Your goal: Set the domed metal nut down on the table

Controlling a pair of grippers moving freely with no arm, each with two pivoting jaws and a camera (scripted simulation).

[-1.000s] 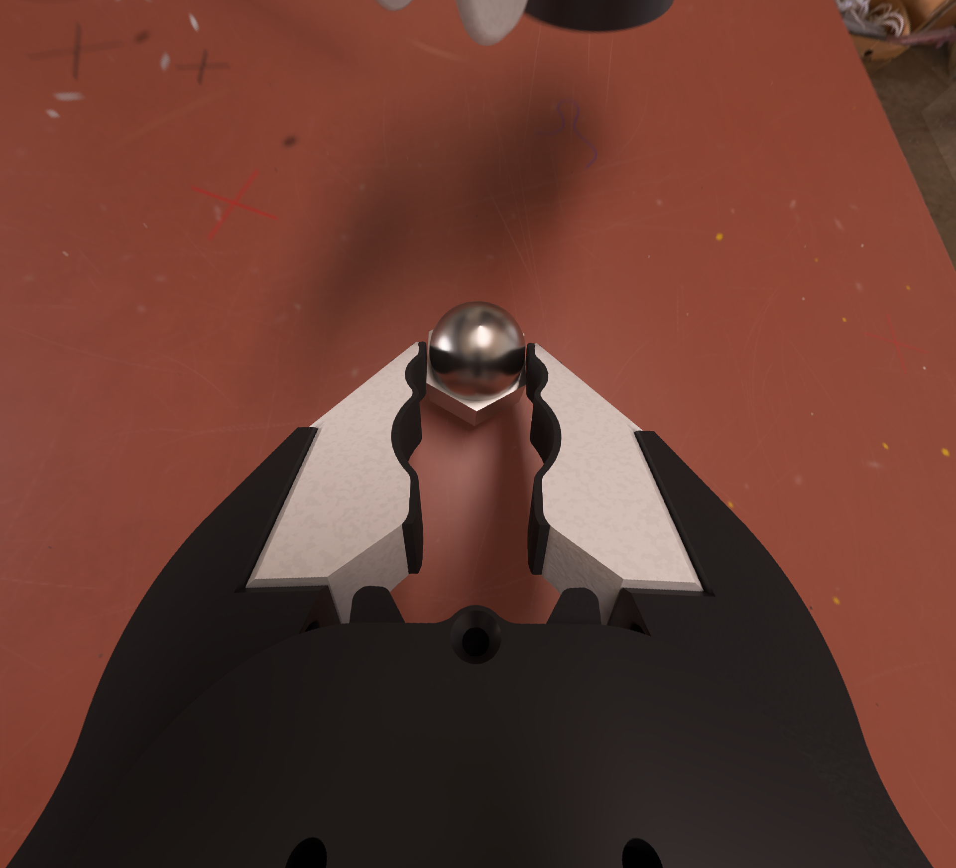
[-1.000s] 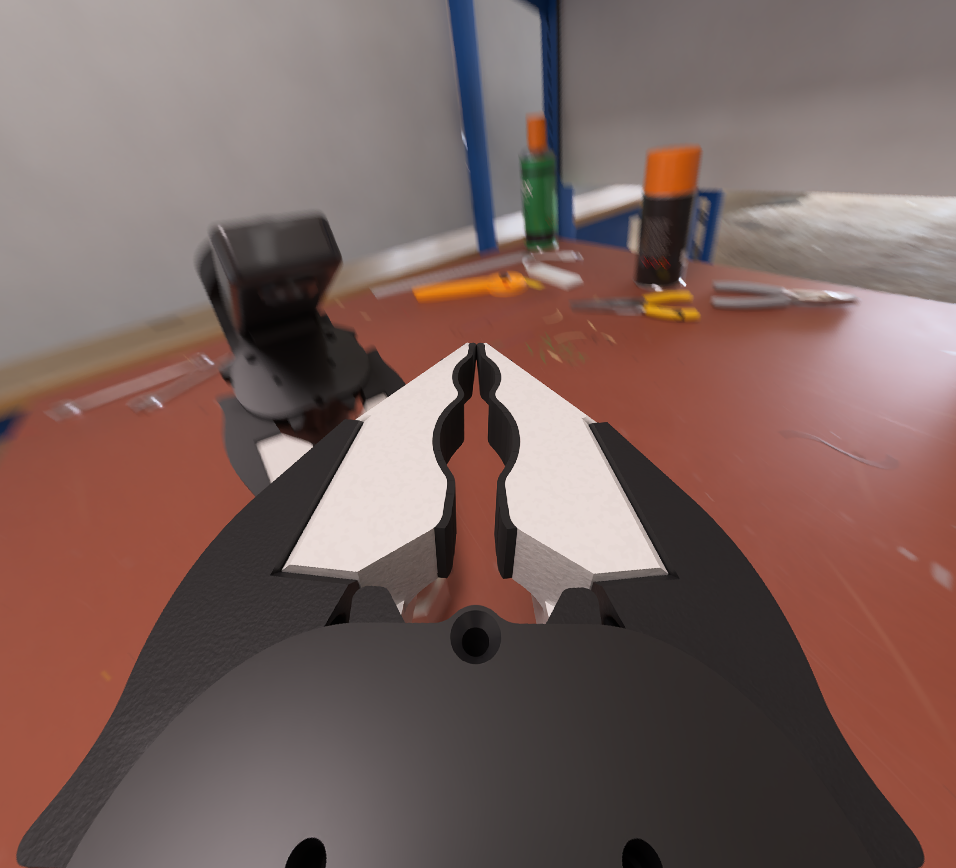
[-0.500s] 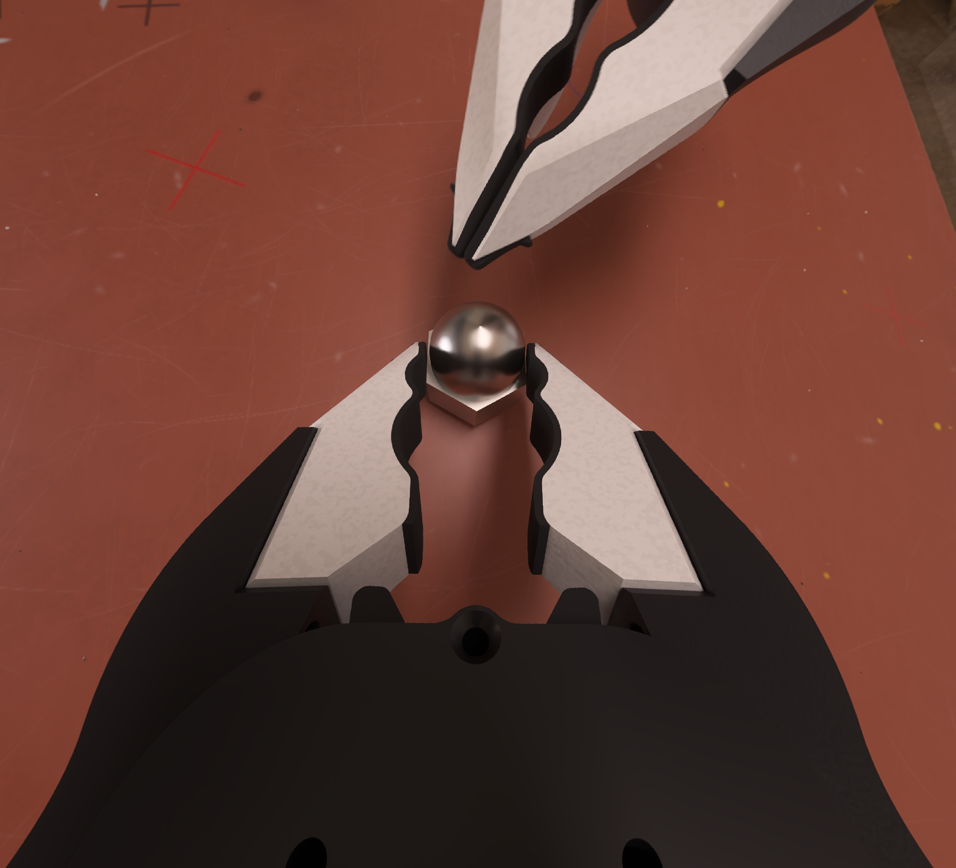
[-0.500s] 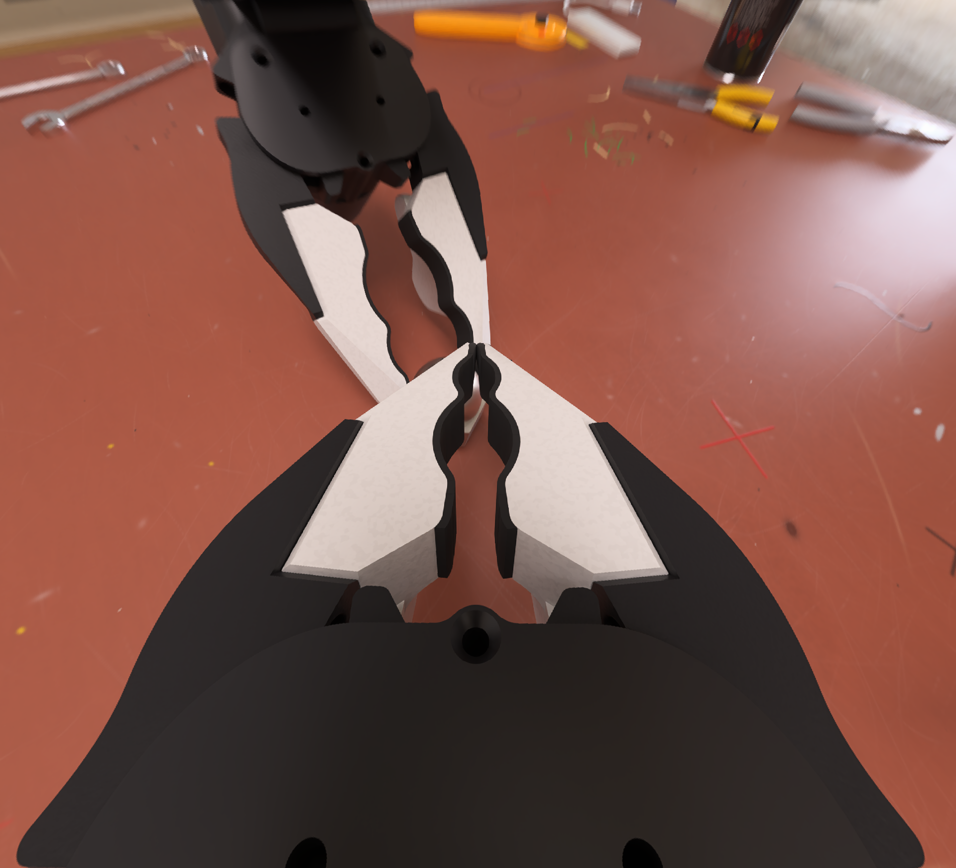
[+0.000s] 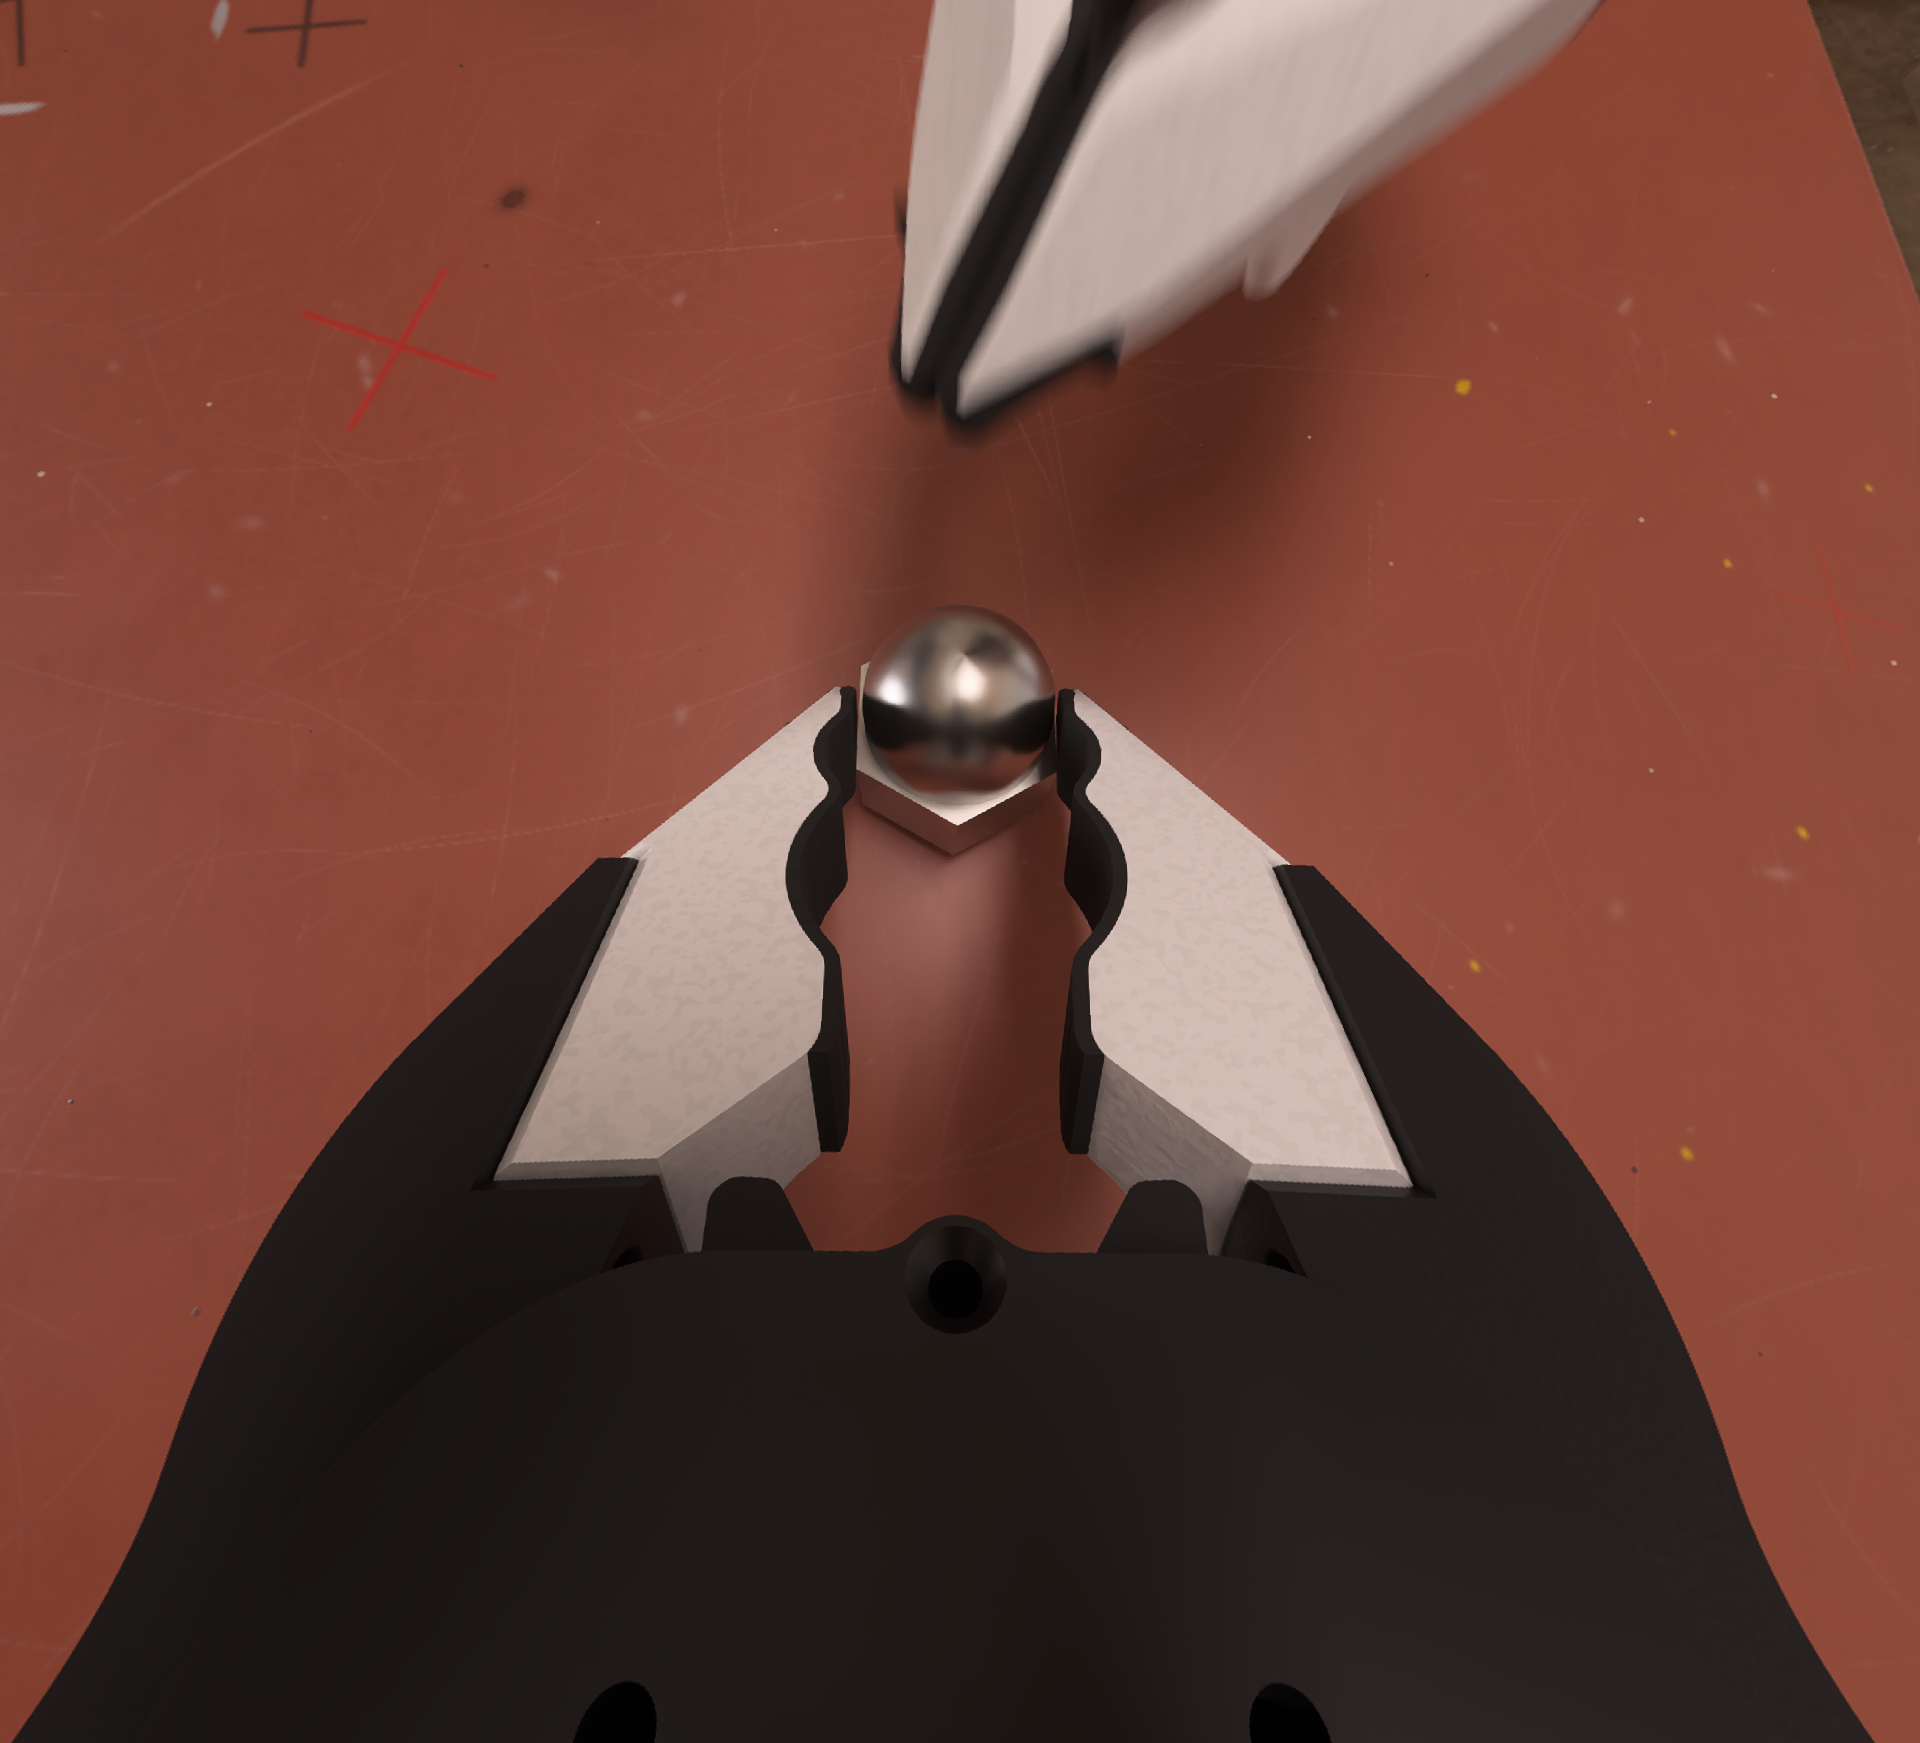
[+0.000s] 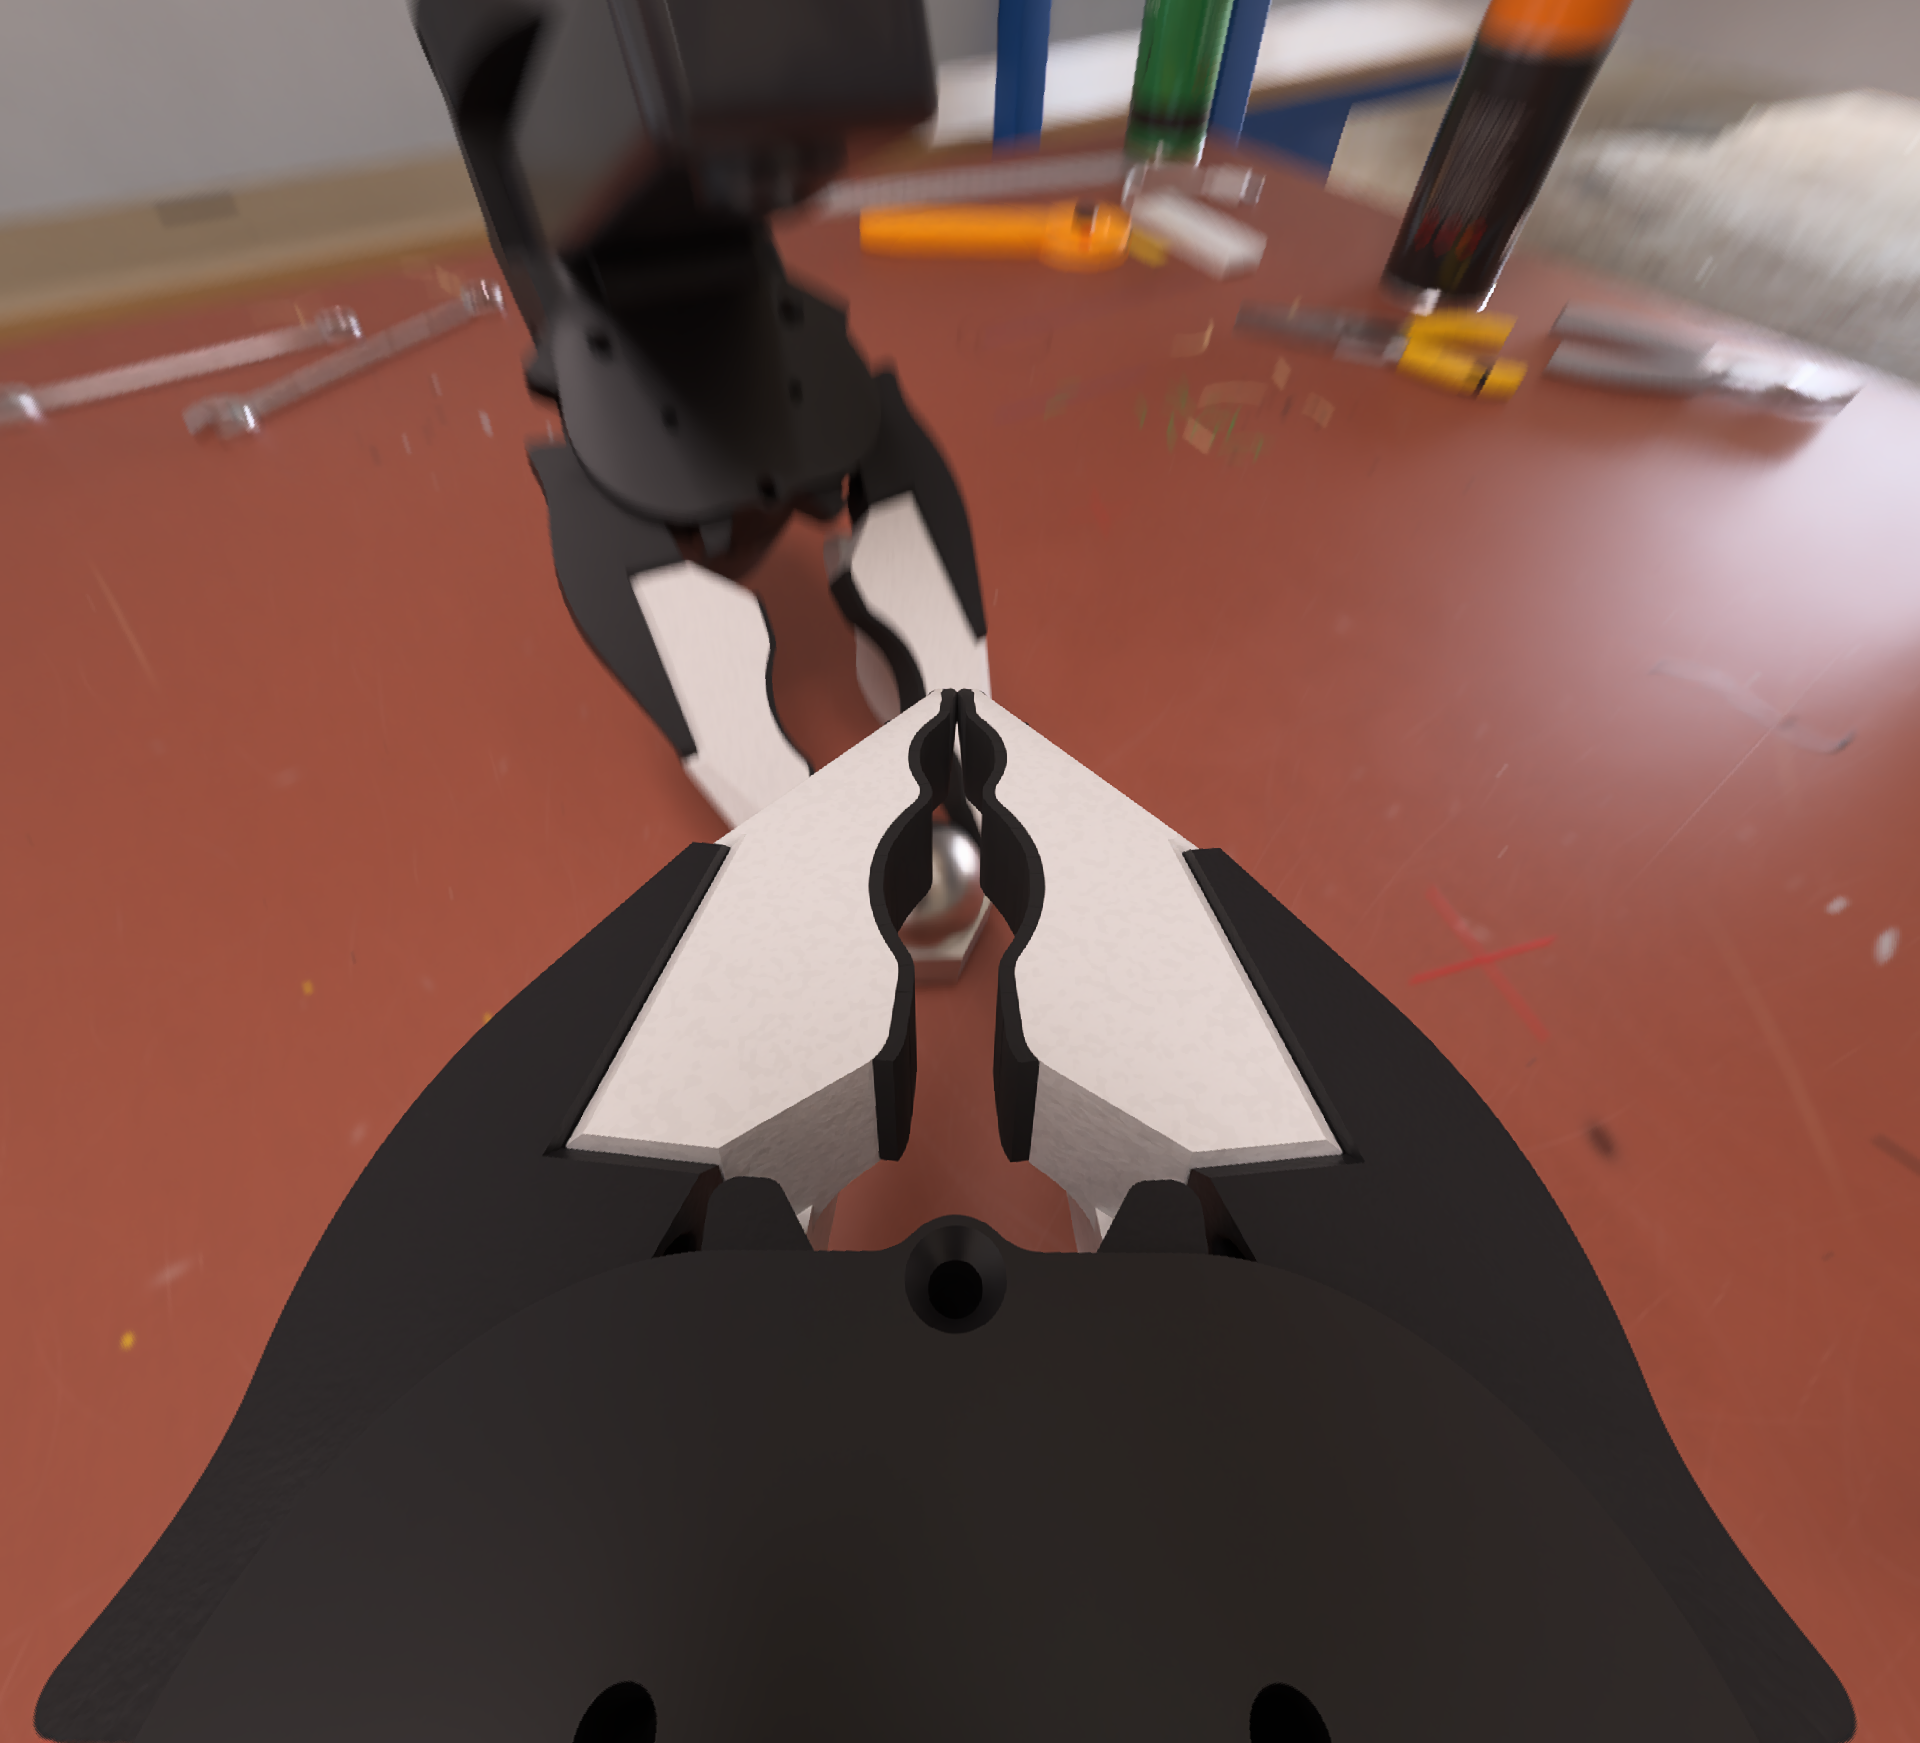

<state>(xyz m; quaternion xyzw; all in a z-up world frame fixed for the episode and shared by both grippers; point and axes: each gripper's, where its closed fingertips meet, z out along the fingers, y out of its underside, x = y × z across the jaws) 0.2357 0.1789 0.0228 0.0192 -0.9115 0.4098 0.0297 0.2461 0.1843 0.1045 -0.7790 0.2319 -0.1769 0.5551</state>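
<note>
your left gripper (image 5: 956, 706) points down at a scuffed reddish-brown table (image 5: 520, 654), and its two white fingers are clamped on the flat sides of a shiny domed metal nut (image 5: 956, 727), which sits right at the fingertips with its dome facing up toward the camera. from this view you cannot tell whether the nut's base is touching the table or just above it. your right gripper (image 5: 930, 384) comes in from the far right, blurred, with its fingertips pressed together and nothing between them; its tips are just beyond the nut and apart from it. in the right wrist view, the right gripper (image 6: 956, 701) shows its narrow, pinched-shut fingers in the centre, and through the gap lower down between them you can glimpse the nut (image 6: 951, 893) with its hexagonal base low against the table. the left gripper (image 6: 831, 717) stands just behind it, tilted downward. a red cross mark (image 5: 400, 348) is on the table to the left. at the far edge lie two wrenches (image 6: 249, 374) on the left, an orange tool (image 6: 997, 230) in the middle, yellow-handled pliers (image 6: 1449, 353) on the right, a green bottle (image 6: 1184, 10) and a black spray can with an orange cap (image 6: 1517, 93).
</note>
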